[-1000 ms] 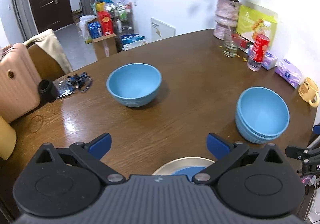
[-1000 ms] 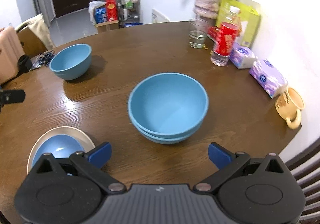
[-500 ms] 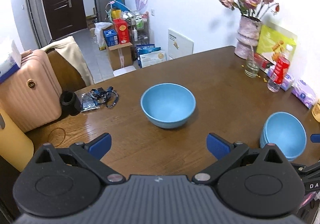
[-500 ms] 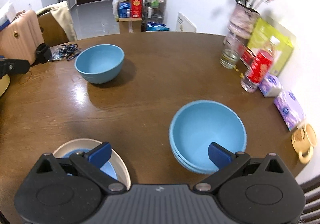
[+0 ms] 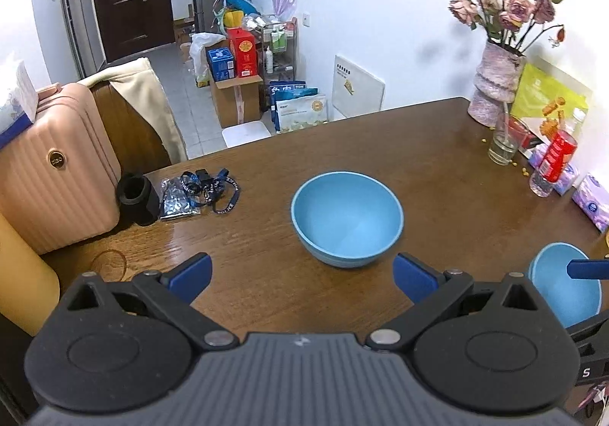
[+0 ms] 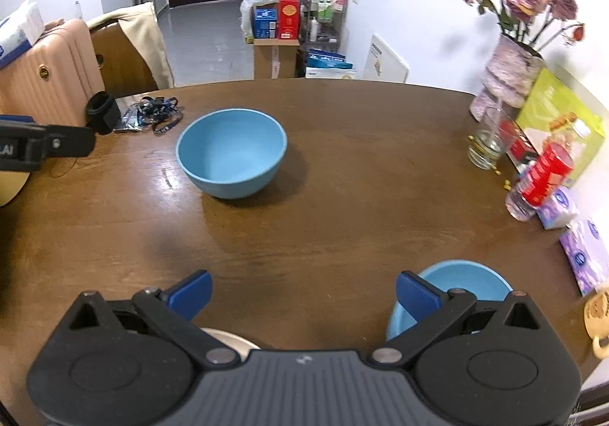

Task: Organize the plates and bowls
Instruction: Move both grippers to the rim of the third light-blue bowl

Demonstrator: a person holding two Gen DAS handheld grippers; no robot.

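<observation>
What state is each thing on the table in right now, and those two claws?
Left claw: open, empty.
Right claw: open, empty.
Lone light-blue bowl: upright, empty.
Stacked light-blue bowls: upright, nested.
Clear drinking glass: upright.
Red-labelled plastic bottle: upright.

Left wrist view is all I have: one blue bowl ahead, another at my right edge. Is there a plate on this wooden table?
Observer: Yes, a cream round plate peeks out beneath the right gripper, mostly hidden.
Operator: Is that gripper holding anything?
Observer: No, its jaws stand wide open and empty.
Operator: Anything beside the right-edge bowl?
Observer: A yellow ceramic mug sits right of that round blue bowl, not touching.
</observation>
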